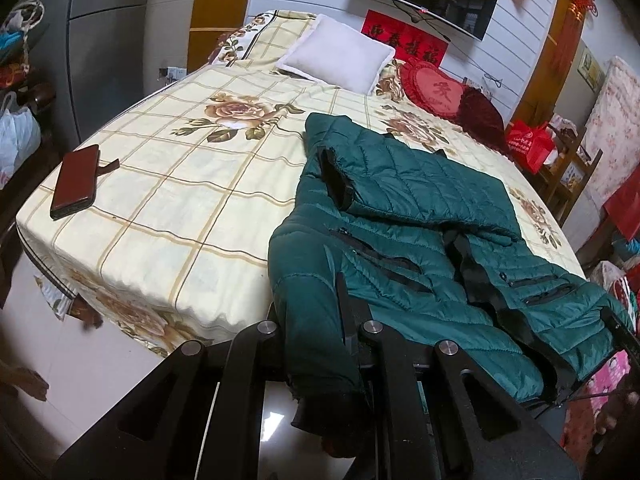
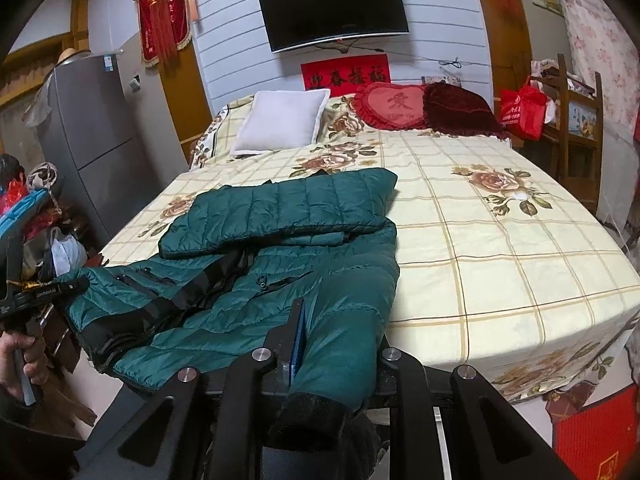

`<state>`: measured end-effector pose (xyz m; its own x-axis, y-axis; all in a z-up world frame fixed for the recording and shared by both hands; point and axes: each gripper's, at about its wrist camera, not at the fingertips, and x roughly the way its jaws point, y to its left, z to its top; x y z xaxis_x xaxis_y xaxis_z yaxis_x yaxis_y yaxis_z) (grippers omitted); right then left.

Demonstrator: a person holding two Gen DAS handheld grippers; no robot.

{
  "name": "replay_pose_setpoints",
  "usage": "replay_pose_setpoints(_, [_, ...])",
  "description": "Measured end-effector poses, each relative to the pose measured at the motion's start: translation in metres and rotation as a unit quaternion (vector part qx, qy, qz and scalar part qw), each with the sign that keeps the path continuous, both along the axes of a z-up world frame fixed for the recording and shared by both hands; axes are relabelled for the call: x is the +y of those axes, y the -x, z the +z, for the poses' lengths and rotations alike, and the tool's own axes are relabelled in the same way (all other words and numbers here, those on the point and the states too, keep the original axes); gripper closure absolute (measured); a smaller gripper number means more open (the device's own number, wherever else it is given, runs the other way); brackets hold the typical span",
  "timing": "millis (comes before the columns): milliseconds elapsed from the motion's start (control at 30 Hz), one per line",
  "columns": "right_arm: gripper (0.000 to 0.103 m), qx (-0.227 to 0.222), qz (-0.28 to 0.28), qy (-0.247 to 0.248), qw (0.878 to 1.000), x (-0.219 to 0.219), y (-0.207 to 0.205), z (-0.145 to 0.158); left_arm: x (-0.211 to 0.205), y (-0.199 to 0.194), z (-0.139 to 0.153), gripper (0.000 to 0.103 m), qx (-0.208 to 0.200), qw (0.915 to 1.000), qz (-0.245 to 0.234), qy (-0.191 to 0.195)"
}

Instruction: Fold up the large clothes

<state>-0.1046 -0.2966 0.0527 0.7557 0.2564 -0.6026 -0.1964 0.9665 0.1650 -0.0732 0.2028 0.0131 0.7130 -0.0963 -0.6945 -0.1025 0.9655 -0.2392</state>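
A dark green quilted jacket (image 1: 420, 232) lies front-up at the near edge of the bed, its hood folded down over the chest; it also shows in the right wrist view (image 2: 280, 248). My left gripper (image 1: 320, 320) is shut on the jacket's left sleeve, whose black cuff (image 1: 328, 412) hangs over the gripper body. My right gripper (image 2: 336, 336) is shut on the other sleeve, with its black cuff (image 2: 316, 416) draped over the gripper. The left gripper also shows at the left edge of the right wrist view (image 2: 52, 288), held in a hand.
The bed (image 1: 180, 184) has a cream floral checked sheet. A brown wallet (image 1: 74, 180) lies near its left corner. A white pillow (image 1: 340, 56) and red cushions (image 1: 436, 92) sit at the head. A grey fridge (image 2: 92, 136) and cluttered bags (image 2: 36, 240) stand left; a wooden chair (image 2: 576, 120) stands right.
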Motion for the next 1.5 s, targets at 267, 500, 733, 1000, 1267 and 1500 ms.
replay_pose_setpoints(267, [0.086, 0.001, 0.003, 0.002, 1.000, 0.001, -0.001, 0.001, 0.001, 0.000, 0.000, 0.093, 0.001, 1.0000, -0.001, 0.001])
replay_pose_setpoints(500, [0.086, 0.007, -0.008, 0.006, 1.000, 0.002, -0.001, 0.000, 0.004, 0.004, 0.001, 0.093, -0.012, 0.9998, -0.001, 0.015])
replay_pose_setpoints(733, [0.086, -0.002, -0.017, 0.001, 1.000, -0.002, 0.007, 0.006, 0.010, 0.021, 0.012, 0.093, -0.050, 0.9980, 0.001, 0.038])
replay_pose_setpoints(1000, [0.086, -0.028, -0.030, 0.001, 0.999, -0.009, 0.010, 0.022, 0.014, 0.013, 0.029, 0.093, -0.072, 0.9956, 0.000, 0.059])
replay_pose_setpoints(1267, [0.086, -0.068, -0.069, -0.029, 0.995, -0.013, -0.032, 0.038, 0.025, -0.031, 0.053, 0.093, -0.096, 0.9902, 0.016, 0.100])
replay_pose_setpoints(1500, [0.086, -0.070, -0.086, -0.067, 0.992, -0.009, -0.082, 0.057, 0.028, -0.084, 0.085, 0.093, -0.102, 0.9871, 0.023, 0.121])
